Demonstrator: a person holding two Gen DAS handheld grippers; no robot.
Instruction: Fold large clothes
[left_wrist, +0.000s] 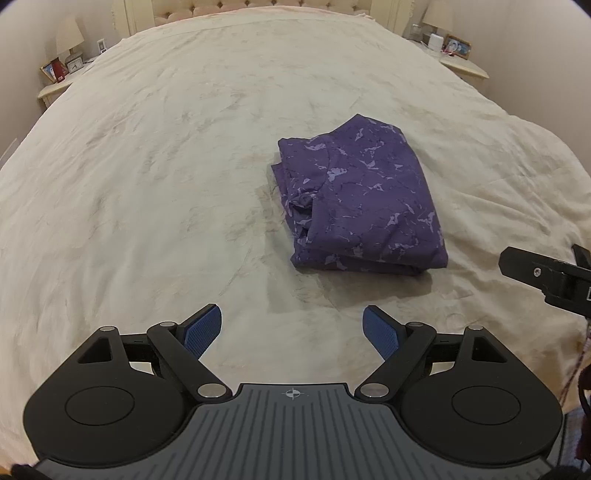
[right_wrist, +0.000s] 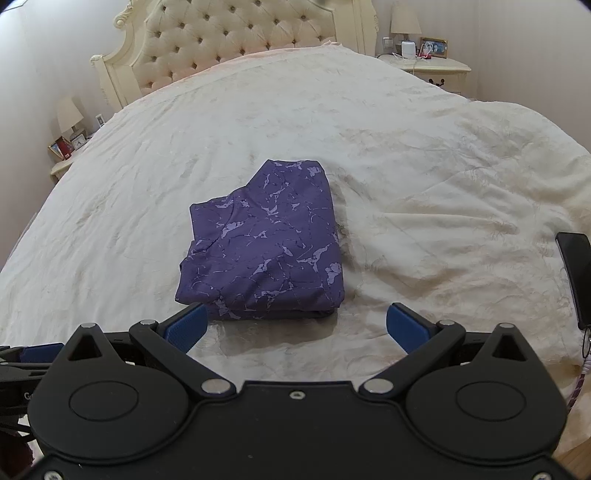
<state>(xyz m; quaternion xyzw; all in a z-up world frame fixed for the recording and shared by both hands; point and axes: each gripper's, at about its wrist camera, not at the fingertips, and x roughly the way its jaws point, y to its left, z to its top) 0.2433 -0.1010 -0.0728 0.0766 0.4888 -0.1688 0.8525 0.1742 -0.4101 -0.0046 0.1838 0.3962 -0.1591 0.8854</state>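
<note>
A purple garment with a pale marbled print (left_wrist: 364, 201) lies folded into a compact rectangle on the cream bedspread (left_wrist: 147, 184). In the left wrist view my left gripper (left_wrist: 291, 332) hovers short of it and to its left, open, with nothing between the blue pads. The right wrist view shows the same garment (right_wrist: 264, 243) just beyond my right gripper (right_wrist: 295, 326), which is open and empty; its left fingertip (right_wrist: 186, 326) sits close to the fold's near edge. Part of the right gripper (left_wrist: 546, 273) shows at the left view's right edge.
A tufted cream headboard (right_wrist: 236, 40) stands at the far end of the bed. Nightstands with lamps and picture frames flank it, one at the left (left_wrist: 59, 79) and one at the right (right_wrist: 424, 62). A dark phone (right_wrist: 576, 277) lies on the bedspread at right.
</note>
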